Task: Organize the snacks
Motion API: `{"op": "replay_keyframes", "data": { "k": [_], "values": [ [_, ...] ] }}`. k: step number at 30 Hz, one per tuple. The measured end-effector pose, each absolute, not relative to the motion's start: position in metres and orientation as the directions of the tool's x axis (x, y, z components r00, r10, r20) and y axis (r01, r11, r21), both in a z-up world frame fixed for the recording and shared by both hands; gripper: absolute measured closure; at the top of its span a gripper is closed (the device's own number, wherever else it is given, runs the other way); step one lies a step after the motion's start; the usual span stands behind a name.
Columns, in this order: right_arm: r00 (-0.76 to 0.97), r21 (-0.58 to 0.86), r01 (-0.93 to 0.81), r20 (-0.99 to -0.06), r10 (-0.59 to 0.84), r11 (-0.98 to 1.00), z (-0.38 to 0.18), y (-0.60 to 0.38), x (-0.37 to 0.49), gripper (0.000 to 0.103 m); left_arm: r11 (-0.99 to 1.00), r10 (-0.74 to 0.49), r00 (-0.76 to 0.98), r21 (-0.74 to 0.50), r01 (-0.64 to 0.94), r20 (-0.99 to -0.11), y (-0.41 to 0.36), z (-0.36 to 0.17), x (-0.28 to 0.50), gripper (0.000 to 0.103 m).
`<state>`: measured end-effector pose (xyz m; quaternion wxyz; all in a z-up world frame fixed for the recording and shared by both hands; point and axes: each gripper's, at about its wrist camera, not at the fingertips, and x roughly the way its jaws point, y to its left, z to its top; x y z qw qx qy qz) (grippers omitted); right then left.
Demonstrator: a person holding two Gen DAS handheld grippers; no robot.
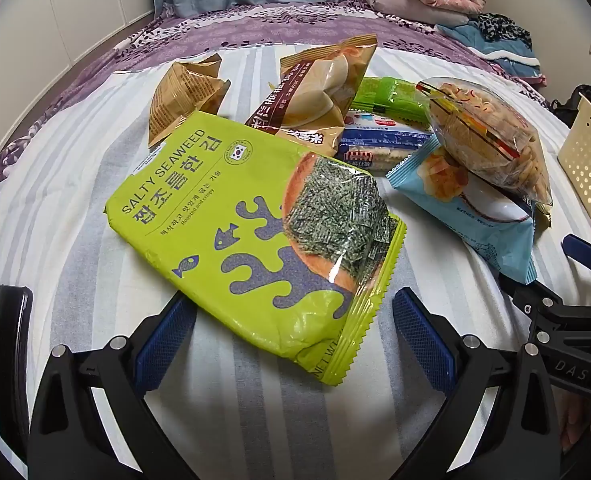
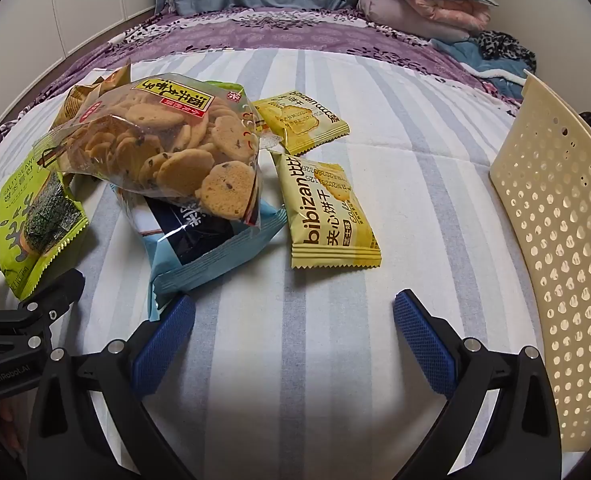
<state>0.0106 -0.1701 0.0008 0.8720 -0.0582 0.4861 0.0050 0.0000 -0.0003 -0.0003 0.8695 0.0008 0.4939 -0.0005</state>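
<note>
Both tools, left and right, gape empty; next, grab the shiny green seaweed bag for the cream holey plastic basket.

A: Where's the seaweed pack?

B: Centre of the left wrist frame, on the bedsheet, its lower corner between the left gripper fingers.

A: And the cookie bag?

B: Upper left of the right wrist frame, atop another pouch. Two biscuit packets lie just right of it; the basket stands at the right edge.
</note>
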Motion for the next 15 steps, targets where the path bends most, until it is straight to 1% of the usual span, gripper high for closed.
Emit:
{"op": "replay_keyframes", "data": {
  "k": [15],
  "values": [
    [0.528,-0.095,-0.065,-0.848,-0.047,0.993,0.0004,-0.1706,0.0109,0.005,1.000,-0.001,0.514,0.000,0.002,-0.858,-0.0016,-0.0029,-0.0011,0.002]
  ]
}}
